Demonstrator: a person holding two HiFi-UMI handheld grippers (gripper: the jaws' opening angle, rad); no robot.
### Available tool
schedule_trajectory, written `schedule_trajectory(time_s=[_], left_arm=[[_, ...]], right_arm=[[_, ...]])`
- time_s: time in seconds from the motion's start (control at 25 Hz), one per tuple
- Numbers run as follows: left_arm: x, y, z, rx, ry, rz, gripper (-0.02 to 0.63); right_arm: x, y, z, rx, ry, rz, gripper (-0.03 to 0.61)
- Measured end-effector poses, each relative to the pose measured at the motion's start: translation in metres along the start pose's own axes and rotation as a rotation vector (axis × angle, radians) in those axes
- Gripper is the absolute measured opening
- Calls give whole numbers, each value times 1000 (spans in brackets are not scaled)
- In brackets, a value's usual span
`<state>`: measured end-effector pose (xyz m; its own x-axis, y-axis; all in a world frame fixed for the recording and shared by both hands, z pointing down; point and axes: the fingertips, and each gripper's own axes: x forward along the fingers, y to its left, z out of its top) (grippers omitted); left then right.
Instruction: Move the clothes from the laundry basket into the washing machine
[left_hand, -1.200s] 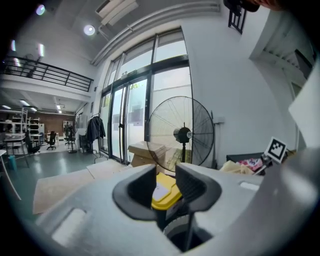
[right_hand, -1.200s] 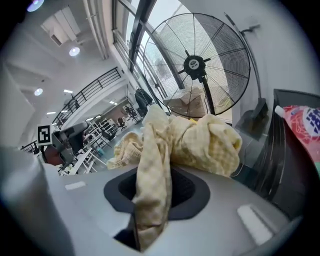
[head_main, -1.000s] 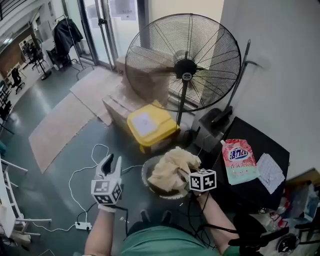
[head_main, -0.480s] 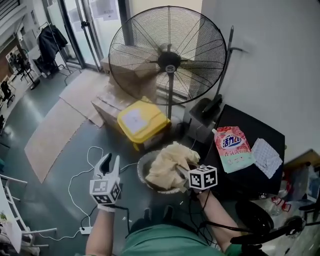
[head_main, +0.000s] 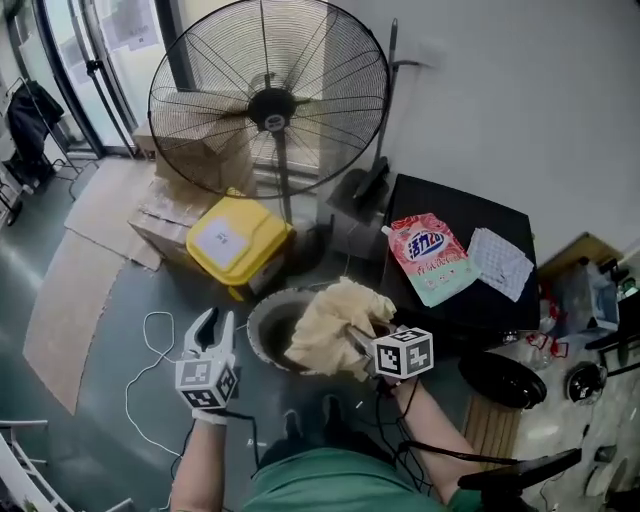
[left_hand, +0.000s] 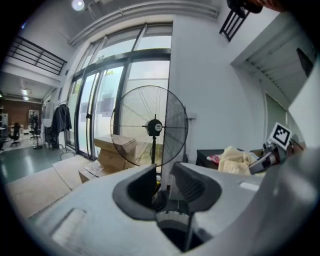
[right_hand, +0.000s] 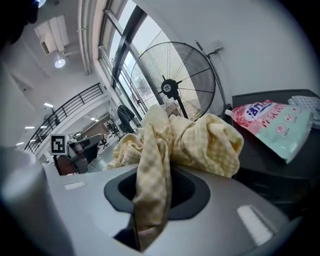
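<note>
The right gripper clamped the cloth over the basket, while the left gripper gaped empty at the basket's 9 o'clock; trailing folds likely needed lifting clear.

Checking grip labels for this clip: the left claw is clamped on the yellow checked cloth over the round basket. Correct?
No: the right claw is clamped on the yellow checked cloth over the round basket, as the right gripper view shows; the left claw is empty.
</note>
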<state>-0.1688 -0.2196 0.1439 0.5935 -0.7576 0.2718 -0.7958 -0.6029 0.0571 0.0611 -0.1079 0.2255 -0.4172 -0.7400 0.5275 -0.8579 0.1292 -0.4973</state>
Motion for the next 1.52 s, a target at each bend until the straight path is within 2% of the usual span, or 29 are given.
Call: schedule_trajectory(time_s=[0.44, 0.8, 1.0, 1.12, 1.52], left_arm=[[39, -60, -18, 46, 44, -303, 114], [39, -138, -31, 90, 62, -492, 114], [25, -188, -27, 115, 56, -542, 112], [11, -222, -36, 129, 63, -555, 112], [-58, -323, -71, 177, 81, -516, 112]], right_arm=[[-70, -24, -57, 194, -135, -244, 97], [-148, -45, -119, 350, -240, -414, 97], [-201, -58, -146, 399, -289, -465, 97], [-230, -69, -168, 427, -312, -476, 97], [-319, -114, -250, 514, -355, -449, 97]])
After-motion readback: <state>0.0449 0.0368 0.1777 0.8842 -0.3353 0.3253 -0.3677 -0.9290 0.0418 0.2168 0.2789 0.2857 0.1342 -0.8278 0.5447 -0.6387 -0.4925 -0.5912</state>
